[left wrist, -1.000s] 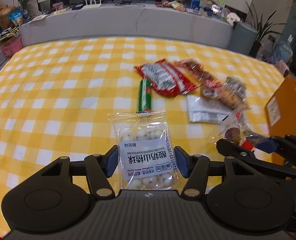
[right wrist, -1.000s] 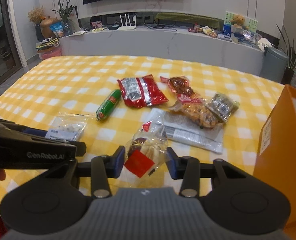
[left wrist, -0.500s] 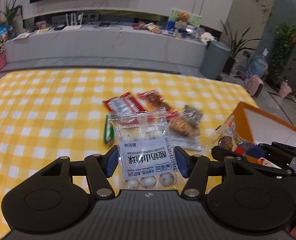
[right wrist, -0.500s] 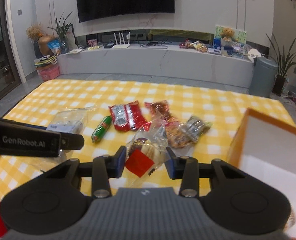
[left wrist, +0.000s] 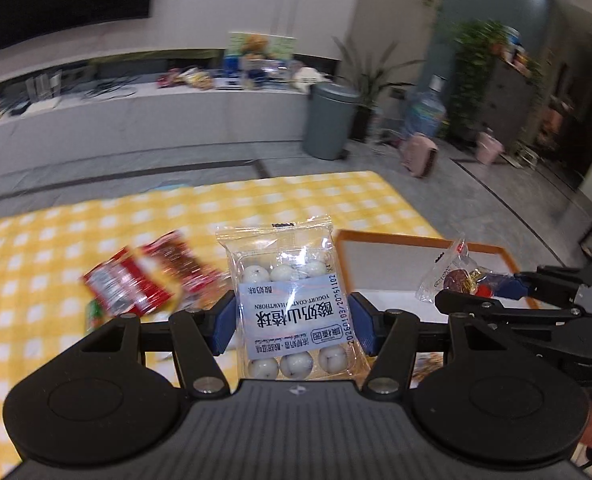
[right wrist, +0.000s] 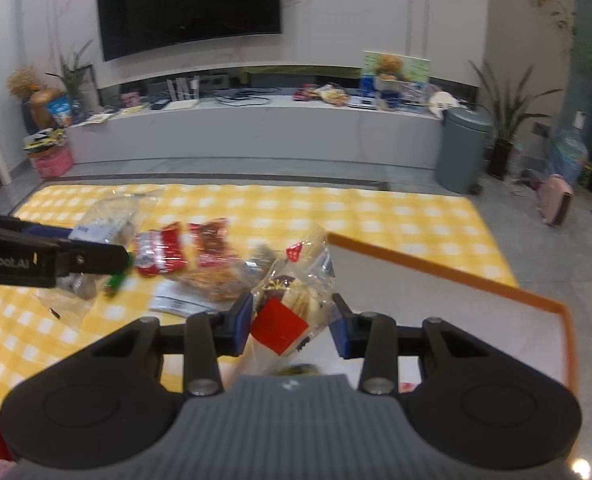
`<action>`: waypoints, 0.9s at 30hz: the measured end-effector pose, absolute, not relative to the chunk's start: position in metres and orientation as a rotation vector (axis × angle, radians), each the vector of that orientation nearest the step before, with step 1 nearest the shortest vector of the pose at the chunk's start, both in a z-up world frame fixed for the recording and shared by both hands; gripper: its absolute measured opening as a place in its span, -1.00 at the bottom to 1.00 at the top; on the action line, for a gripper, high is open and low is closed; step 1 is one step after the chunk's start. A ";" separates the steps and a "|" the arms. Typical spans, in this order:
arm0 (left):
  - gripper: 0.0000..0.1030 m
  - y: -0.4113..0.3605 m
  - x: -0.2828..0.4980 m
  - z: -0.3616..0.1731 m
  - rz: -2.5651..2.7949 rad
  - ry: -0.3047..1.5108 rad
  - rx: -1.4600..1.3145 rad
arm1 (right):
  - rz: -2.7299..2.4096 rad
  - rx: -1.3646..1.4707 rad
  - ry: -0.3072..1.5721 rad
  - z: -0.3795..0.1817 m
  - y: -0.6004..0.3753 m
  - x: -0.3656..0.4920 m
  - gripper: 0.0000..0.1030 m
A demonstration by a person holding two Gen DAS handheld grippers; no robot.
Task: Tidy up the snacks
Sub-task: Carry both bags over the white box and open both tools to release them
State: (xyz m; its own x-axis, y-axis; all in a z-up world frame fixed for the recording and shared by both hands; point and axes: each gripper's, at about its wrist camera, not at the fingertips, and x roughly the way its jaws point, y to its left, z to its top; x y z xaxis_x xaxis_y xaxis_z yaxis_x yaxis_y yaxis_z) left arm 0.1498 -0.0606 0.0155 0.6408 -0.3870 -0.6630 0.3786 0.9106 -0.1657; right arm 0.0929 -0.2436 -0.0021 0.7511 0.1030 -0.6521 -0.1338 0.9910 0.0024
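Observation:
My left gripper (left wrist: 292,326) is shut on a clear pack of white yogurt hawthorn balls (left wrist: 292,292) and holds it in the air by the orange box (left wrist: 391,236). My right gripper (right wrist: 292,326) is shut on a clear bag of pastry with a red label (right wrist: 292,300), held over the white inside of the orange box (right wrist: 447,272). In the left wrist view the right gripper (left wrist: 507,284) shows at the right with its bag (left wrist: 451,276). In the right wrist view the left gripper (right wrist: 96,254) shows at the left with its pack (right wrist: 108,220).
Red snack packets (right wrist: 184,248), a green sausage stick (right wrist: 114,282), a flat white packet (right wrist: 176,300) and other snacks lie on the yellow checked tablecloth (right wrist: 375,216). A grey bin (right wrist: 461,152) and a long TV bench (right wrist: 256,128) stand beyond the table.
Both grippers have risen and swung right with their packs, from above the table to the open orange box. The snacks on the cloth have not moved.

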 end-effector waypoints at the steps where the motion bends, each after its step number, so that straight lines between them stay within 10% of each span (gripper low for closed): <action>1: 0.30 -0.069 0.151 0.016 -0.456 0.757 0.005 | 0.113 -0.057 0.714 0.000 -0.251 0.092 -0.24; 27: 0.30 -0.210 0.198 -0.065 -0.654 0.966 0.335 | 0.036 -0.056 1.066 -0.084 -0.347 0.143 -0.24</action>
State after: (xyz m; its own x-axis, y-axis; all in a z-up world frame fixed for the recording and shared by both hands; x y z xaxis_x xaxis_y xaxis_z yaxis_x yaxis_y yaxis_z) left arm 0.1978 -0.2104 -0.0653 0.3987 -0.3621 -0.8426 0.6479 0.7614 -0.0206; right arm 0.1434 -0.3465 -0.0839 0.4832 0.0025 -0.8755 -0.0570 0.9980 -0.0286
